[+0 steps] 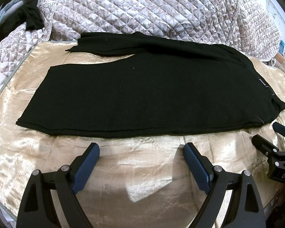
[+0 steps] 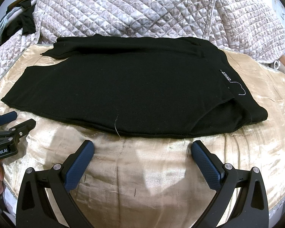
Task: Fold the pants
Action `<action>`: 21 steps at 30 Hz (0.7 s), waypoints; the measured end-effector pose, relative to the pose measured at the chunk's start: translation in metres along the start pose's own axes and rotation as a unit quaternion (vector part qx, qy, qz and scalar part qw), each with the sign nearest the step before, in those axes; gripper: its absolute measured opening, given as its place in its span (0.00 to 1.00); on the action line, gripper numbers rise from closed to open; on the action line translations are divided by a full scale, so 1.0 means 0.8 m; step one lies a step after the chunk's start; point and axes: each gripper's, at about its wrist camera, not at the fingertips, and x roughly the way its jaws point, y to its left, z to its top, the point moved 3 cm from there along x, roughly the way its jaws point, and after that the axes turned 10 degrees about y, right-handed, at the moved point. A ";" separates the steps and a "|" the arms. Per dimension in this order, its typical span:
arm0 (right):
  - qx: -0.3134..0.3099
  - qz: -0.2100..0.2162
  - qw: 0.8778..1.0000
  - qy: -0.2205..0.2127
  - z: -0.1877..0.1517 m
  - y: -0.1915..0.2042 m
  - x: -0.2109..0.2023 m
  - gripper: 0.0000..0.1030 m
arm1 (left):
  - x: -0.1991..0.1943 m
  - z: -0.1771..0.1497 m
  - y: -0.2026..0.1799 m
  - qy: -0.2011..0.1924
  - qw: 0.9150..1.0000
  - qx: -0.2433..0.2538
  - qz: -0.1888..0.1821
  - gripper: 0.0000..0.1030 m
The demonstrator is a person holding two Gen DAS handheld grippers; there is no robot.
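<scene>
Far left, a dark garment (image 1: pixel 31 18) lay bunched against the quilted floral bedspread (image 1: pixel 142 5) that was heaped along the back. In front of it the black pants (image 1: pixel 142 95) lay flat on the gold satin sheet (image 1: pixel 146 172) of the bed, leg hems to the left, waistband to the right. The farther leg angled slightly away from the nearer one, leaving a narrow wedge of sheet between them near the hems. A small "STAND" label (image 2: pixel 226 76) sat at the waistband, with a loose white thread (image 2: pixel 240 89) just beside it.

The left gripper (image 1: pixel 141 149) hovered just short of the pants' near edge, fingers spread wide, nothing between them. The right gripper (image 2: pixel 142 148) was near the waist end, fingers likewise spread and empty.
</scene>
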 end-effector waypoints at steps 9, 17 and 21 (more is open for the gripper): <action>0.002 0.001 1.000 0.002 0.001 0.000 0.001 0.99 | 0.000 0.000 0.000 0.000 1.000 0.000 0.000 0.89; 0.002 0.001 1.000 0.003 0.001 -0.001 0.002 0.99 | 0.000 0.000 0.000 0.001 1.000 0.000 0.000 0.89; 0.001 0.000 1.000 0.004 0.002 0.000 0.001 0.99 | 0.000 0.000 0.000 0.001 1.000 0.001 0.001 0.89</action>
